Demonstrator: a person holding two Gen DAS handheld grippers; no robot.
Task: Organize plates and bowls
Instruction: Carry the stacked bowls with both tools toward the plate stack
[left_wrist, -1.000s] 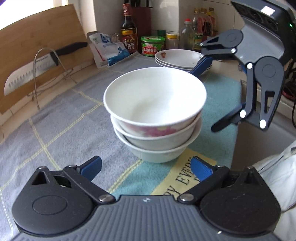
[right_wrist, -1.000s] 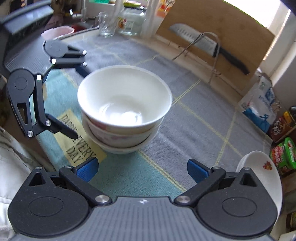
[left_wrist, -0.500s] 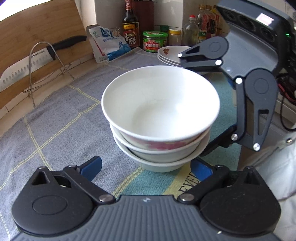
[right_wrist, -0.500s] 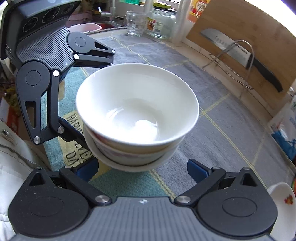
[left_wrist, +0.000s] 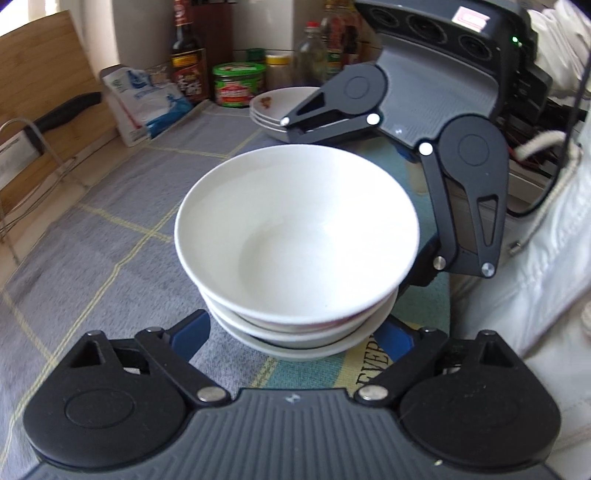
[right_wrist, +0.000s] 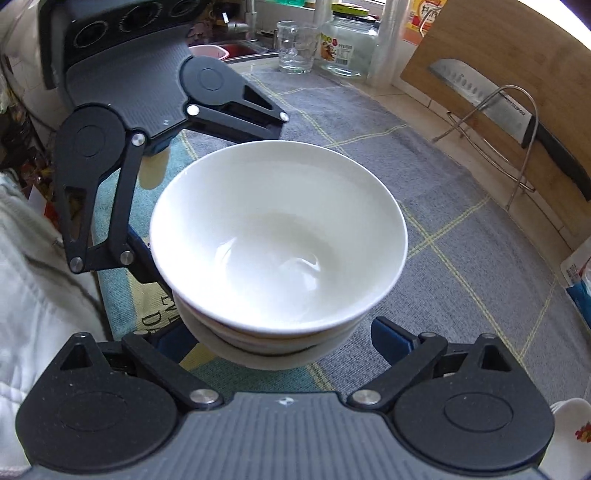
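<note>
the stack of bowls (left_wrist: 295, 243) sits upright on the grey mat (left_wrist: 110, 229), mouths up, at the centre of both views. the left gripper (left_wrist: 291, 332) and right gripper (right_wrist: 280, 339) flank it from opposite sides, jaws wide but just closing in, the stack between them; whether the pads touch is hidden beneath the rims. only the left view shows the plates (left_wrist: 273, 110) at 12 o'clock; only the right view shows the knife (right_wrist: 509, 122) at 2 o'clock whole.
</note>
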